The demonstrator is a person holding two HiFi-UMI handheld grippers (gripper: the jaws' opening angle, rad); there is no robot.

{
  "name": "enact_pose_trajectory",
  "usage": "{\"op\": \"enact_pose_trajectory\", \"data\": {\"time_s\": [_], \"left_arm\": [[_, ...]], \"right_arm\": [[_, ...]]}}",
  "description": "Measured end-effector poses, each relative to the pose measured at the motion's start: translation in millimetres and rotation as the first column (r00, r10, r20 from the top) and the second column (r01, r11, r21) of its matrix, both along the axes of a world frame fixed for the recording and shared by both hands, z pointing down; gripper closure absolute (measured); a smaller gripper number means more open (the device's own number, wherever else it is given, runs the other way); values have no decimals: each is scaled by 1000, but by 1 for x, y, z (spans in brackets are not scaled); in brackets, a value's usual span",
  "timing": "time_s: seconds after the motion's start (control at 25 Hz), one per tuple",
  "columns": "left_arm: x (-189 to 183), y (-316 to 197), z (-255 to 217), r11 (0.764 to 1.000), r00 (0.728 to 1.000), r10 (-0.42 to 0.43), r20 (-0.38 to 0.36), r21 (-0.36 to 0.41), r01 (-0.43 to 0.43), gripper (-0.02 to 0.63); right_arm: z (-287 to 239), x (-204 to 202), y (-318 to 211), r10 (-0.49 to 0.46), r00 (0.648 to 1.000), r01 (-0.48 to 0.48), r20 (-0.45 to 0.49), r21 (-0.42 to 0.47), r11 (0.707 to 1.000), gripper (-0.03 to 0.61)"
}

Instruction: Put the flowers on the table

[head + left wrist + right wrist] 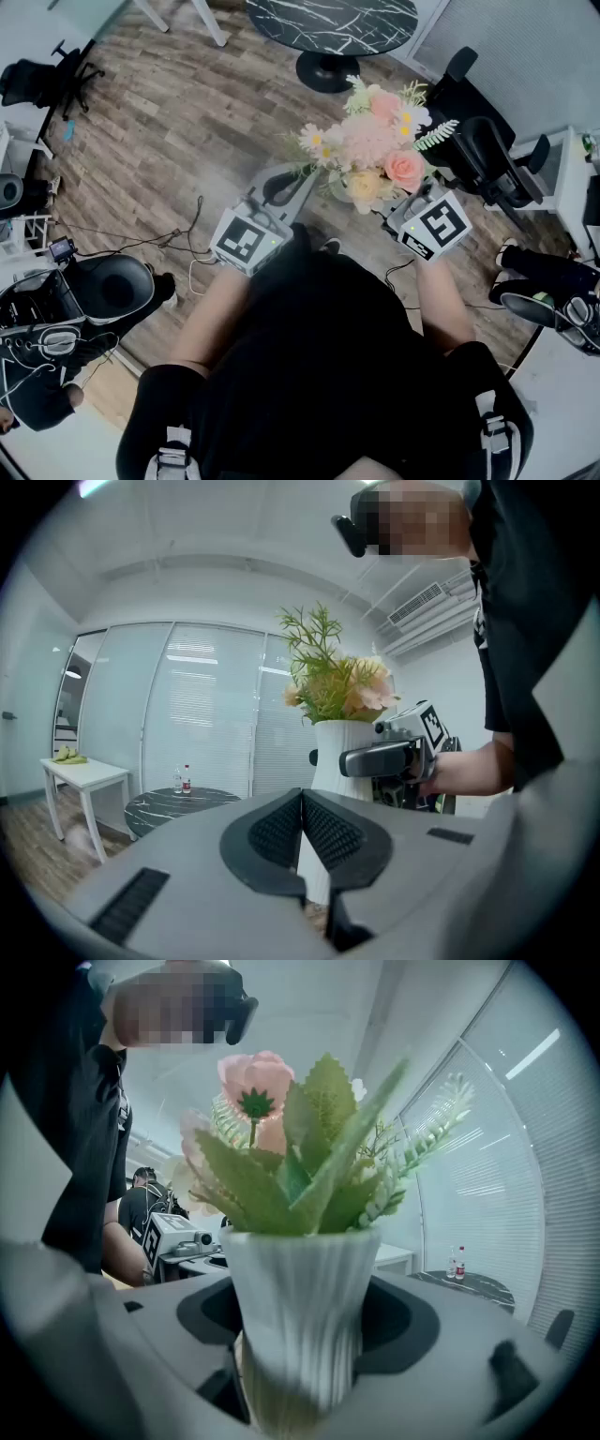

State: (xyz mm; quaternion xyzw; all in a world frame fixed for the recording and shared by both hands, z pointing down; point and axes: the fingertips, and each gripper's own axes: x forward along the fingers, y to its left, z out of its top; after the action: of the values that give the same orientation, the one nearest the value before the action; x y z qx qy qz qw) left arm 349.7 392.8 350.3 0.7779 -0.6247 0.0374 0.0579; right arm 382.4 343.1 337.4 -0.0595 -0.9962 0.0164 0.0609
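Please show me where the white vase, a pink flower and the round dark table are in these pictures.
white vase (pixel 300 1307): right gripper view, middle of its ribbed wall.
pink flower (pixel 255 1072): right gripper view, on its petals.
round dark table (pixel 333 21): head view, on its marbled top.

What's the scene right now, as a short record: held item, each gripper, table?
held item: white ribbed vase of pink and peach flowers, upright
right gripper: jaws wide, closed on the vase
left gripper: jaws together, empty, not touching the vase
table: round black marble table, ahead of the person; vase not yet on it
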Motion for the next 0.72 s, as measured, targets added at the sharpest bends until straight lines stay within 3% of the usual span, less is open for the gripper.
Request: {"op": "enact_pose_trajectory", "data": {"time_s": [0.36, 0.72], "left_arm": [[3, 3, -5, 1000, 1000, -3, 5, 2, 3, 601], [-18, -5, -8, 1000, 999, 25, 23, 10, -26, 600]], "right_arm": [[0, 6, 6, -12, 1000, 12, -3, -11, 1000, 233], [-2, -11, -1, -5, 1000, 4, -4, -31, 1000, 233]]}}
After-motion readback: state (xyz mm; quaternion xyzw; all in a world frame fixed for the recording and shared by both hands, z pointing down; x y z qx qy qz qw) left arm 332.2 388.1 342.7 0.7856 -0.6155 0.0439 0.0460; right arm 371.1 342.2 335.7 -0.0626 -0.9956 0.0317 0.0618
